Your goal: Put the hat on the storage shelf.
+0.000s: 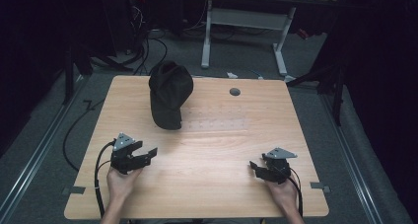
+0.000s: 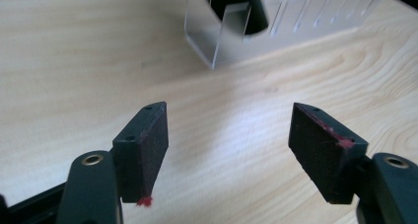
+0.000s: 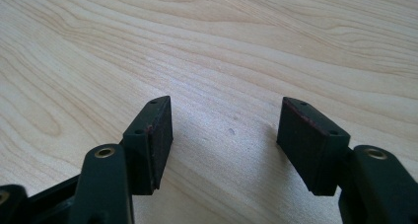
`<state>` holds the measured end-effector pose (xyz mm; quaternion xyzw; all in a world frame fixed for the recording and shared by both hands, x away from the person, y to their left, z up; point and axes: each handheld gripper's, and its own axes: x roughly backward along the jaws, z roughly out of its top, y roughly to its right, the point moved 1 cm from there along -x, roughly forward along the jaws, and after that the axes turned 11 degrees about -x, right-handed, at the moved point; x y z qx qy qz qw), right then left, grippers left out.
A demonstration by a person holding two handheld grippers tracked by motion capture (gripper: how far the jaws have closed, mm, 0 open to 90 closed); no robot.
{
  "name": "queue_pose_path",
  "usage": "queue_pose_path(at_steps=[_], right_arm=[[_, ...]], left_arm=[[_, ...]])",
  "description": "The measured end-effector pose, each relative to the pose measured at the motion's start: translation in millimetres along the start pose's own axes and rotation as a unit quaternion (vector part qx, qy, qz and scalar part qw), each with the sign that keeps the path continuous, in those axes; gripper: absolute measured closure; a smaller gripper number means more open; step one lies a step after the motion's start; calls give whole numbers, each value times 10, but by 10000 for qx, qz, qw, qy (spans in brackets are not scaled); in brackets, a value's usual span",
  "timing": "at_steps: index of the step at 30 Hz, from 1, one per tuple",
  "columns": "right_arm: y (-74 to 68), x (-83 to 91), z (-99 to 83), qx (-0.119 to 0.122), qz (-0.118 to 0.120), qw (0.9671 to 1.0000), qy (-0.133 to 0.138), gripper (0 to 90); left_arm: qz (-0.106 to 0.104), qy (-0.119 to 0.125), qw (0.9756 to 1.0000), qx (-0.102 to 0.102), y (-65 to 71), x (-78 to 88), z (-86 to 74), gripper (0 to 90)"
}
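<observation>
A dark cap (image 1: 170,94) sits on the worktop (image 1: 212,150), ahead of the nearer left hand-held gripper (image 1: 148,154); both hand-held grippers' jaws stand apart, empty.

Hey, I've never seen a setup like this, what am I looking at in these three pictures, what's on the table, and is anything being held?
A person sits at a wooden table and holds a hand-held tool with two jaws in each hand. The high view looks down from above: the left gripper is at the left, the right gripper at the right. The other two pictures come from small cameras riding on those tools, looking along their black jaws at the tabletop. On the table's far side lies a dark cap, resting on a clear plastic stand that stretches to its right; the left gripper view shows that stand up close. A small round grey hole sits near the far edge. Both grippers are open and hold nothing.
</observation>
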<state>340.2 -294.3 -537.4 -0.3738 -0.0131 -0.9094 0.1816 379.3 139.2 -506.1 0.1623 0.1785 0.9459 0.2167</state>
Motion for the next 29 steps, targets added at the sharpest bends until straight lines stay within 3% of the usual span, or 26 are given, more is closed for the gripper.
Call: queue_pose_path(at_steps=[4,11,17,18,20,25,27,29], right_arm=[[0,0,0,-2,-2,10000,-1,384],[0,0,0,-4,2,10000,-1,383],[-2,1,-1,-15,-10,10000,-3,384],[-2,1,-1,-16,-9,10000,-3,384],[0,-1,0,-7,3,10000,-2,383],[0,-1,1,-25,10,10000,-6,383],[1,-2,1,-29,11,10000,-6,384],[1,-1,1,-28,25,10000,-9,390]], left_arm=[[16,1,9999,99,-20,13,-68,315],[69,-69,9999,87,-47,14,-154,315],[324,-305,9989,-167,-83,-48,-304,313],[410,-425,9978,-296,-104,-69,-365,313],[446,-348,9974,-445,-99,-70,-400,312],[500,-363,9964,-587,-79,-79,-421,309],[581,-391,9941,-828,-47,-95,-456,307],[585,-396,9941,-825,-45,-97,-457,296]])
